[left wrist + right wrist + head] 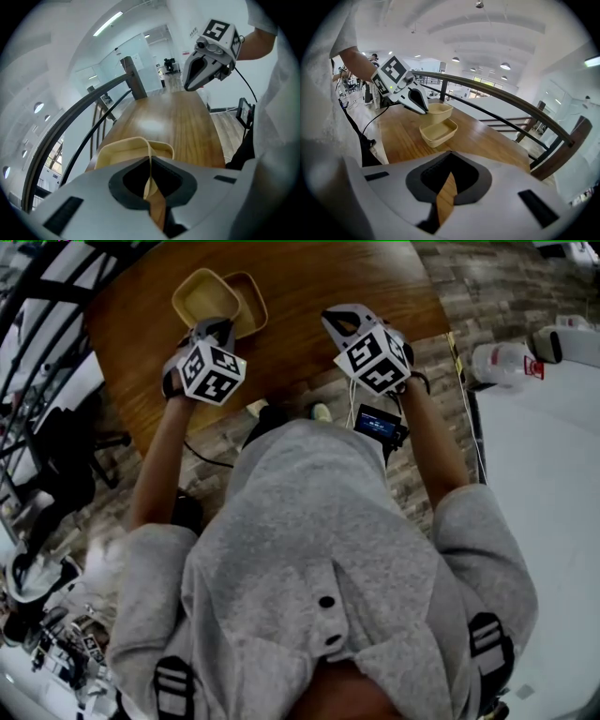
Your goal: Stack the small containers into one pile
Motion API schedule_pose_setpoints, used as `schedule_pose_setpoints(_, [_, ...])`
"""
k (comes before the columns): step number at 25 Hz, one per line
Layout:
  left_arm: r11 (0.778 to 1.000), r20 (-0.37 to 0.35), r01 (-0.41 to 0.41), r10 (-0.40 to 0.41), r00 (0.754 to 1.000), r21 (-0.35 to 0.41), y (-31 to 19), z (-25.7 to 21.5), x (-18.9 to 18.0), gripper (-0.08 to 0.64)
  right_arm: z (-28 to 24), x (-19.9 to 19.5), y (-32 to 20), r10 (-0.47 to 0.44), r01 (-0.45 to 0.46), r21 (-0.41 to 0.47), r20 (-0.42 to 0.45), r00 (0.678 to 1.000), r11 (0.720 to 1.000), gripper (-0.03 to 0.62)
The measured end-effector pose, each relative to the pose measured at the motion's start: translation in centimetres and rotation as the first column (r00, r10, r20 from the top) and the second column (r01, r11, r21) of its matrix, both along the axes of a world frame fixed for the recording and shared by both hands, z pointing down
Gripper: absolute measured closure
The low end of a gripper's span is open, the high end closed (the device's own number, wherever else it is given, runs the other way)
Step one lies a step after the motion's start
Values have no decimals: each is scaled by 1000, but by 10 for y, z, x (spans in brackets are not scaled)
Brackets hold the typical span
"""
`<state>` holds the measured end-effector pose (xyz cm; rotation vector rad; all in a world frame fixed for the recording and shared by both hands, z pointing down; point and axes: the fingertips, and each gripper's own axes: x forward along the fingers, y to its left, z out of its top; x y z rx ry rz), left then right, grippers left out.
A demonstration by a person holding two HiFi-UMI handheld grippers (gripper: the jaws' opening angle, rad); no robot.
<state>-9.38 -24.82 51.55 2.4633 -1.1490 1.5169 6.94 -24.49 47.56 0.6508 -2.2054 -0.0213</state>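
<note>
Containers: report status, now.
Left gripper shut on upper container's wall. Right gripper shut, empty. Lower container on table, pile not yet made. Nothing in the way.

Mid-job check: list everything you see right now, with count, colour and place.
small containers: two, pale yellow; one gripped by its wall, the other on the table right beside it
table: one, brown wood, in front of the person
railing: one, dark, beyond the table
screen: one, black, by the person's right arm
left tool: one, grey-white, shut on a container wall
right tool: one, grey-white, shut, empty, above the table
</note>
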Motion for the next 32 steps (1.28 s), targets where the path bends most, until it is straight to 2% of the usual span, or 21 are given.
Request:
schedule_pose_setpoints(11, [986, 1, -157, 157, 988, -60, 10, 10, 39, 535, 4, 13, 4, 34, -34, -15, -8, 999, 999, 577])
schedule_pose_setpoints(17, [971, 28, -226, 229, 973, -79, 13, 19, 40, 535, 6, 12, 8, 49, -49, -18, -15, 999, 999, 577])
schedule_pose_setpoints(32, [958, 44, -255, 263, 964, -133, 9, 42, 43, 534, 7, 25, 14, 77, -78, -27, -34, 996, 997, 577])
